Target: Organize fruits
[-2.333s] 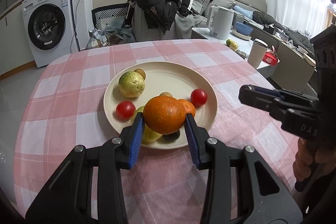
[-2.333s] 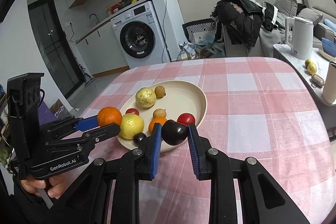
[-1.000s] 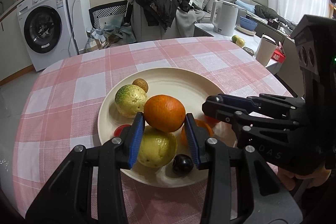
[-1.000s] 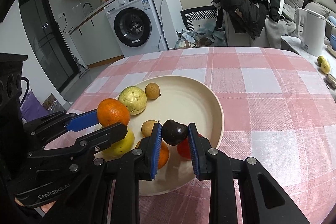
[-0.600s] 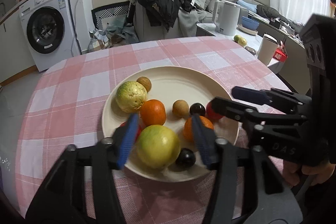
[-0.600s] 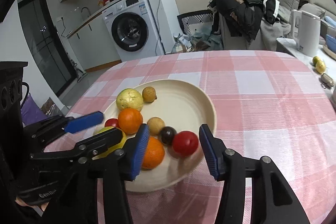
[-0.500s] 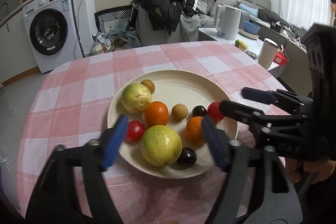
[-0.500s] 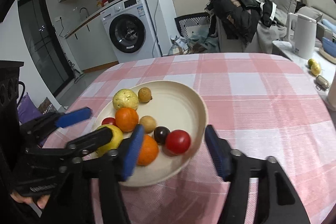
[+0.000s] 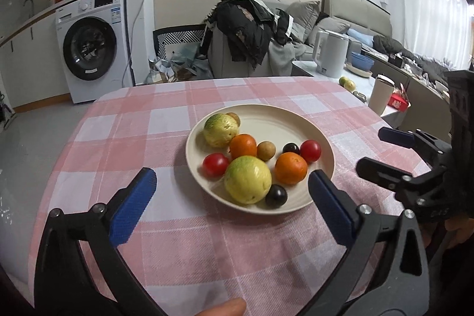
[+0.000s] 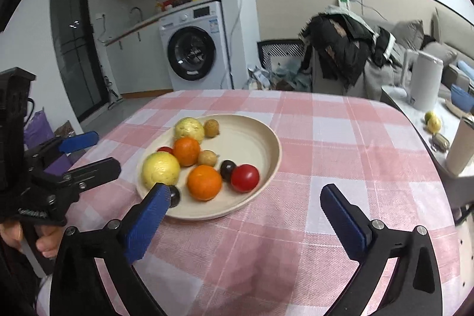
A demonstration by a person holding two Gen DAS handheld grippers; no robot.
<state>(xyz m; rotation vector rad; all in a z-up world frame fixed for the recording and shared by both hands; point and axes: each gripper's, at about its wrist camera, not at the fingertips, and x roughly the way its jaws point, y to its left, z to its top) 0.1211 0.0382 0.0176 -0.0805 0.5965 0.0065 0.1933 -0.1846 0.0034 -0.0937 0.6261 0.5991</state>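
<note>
The left gripper (image 9: 231,191) has just been opening and its jaws stand wide apart with nothing between them. The cream plate (image 9: 275,116) sits on the pink checked desk (image 9: 133,126), near the middle. On the plate lie two yellow-green fruits, two oranges (image 9: 243,146), two red tomatoes, two small brown fruits and two dark plums (image 9: 276,196). The right gripper (image 10: 246,197) has just been opening too, spread wide and holding nothing.

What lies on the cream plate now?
The plate carries two yellow-green fruits, two oranges, two red tomatoes, two brown fruits and two dark plums. Anything beneath them is hidden.
</note>
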